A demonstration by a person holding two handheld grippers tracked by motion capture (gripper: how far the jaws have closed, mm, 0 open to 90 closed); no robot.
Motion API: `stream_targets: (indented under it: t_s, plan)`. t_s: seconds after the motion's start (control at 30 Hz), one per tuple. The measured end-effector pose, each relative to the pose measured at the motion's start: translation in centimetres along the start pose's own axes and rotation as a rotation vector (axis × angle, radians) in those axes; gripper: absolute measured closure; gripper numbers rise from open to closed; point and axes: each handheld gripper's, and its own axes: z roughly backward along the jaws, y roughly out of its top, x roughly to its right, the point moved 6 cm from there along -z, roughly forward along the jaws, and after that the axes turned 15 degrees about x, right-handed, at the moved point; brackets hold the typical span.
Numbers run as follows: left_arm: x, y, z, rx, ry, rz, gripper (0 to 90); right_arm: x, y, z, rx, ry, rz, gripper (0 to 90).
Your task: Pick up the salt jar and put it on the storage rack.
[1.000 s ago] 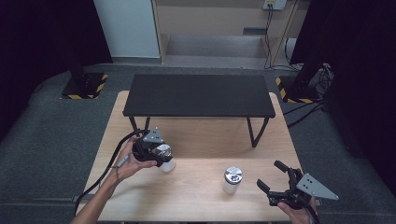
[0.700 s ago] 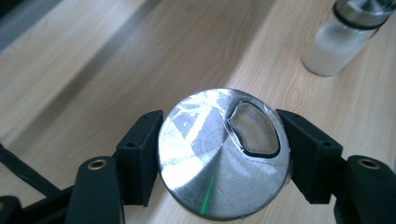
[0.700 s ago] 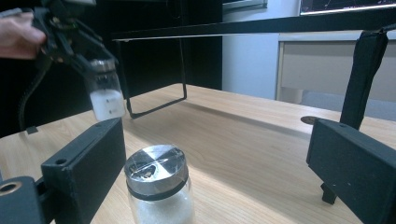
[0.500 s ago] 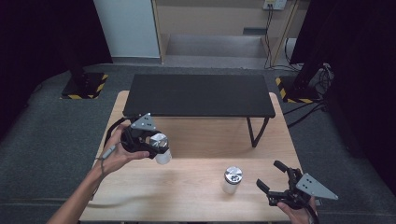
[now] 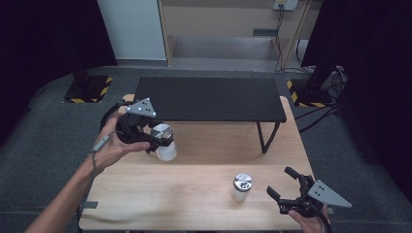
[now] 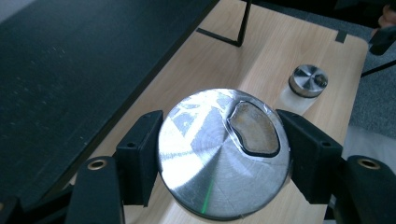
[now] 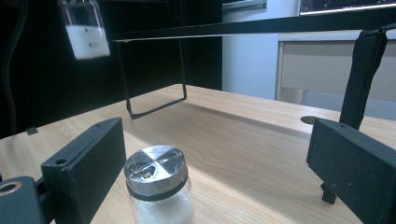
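Tongs on the left (image 5: pixel 154 141) squeeze a shaker (image 5: pixel 164 142) by its shiny lid, held up in the air at 9 o'clock, near the black shelf's (image 5: pixel 209 98) front edge. Their own camera shows a hole in the lid. Right tongs (image 5: pixel 282 184) sit spread apart at 5 o'clock, just beside a second shaker (image 5: pixel 241 187) on the table (image 5: pixel 194 204).
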Motion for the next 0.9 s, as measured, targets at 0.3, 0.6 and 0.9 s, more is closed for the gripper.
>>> stream_targets:
  t_s: [0.3,0.6,0.9]
  plan:
    - [0.7,4.1,2.3,0.002,0.03,-0.001,34.2,0.0,0.0,0.0,0.001,0.002,0.0,4.7]
    - [1.3,8.0,3.8,-0.016,0.065,-0.022,34.1,0.0,0.1,0.1,0.005,-0.002,-0.003,4.7]
    - [0.4,9.6,3.3,-0.015,0.108,0.003,34.1,0.0,0.1,0.1,0.003,0.004,-0.006,4.7]
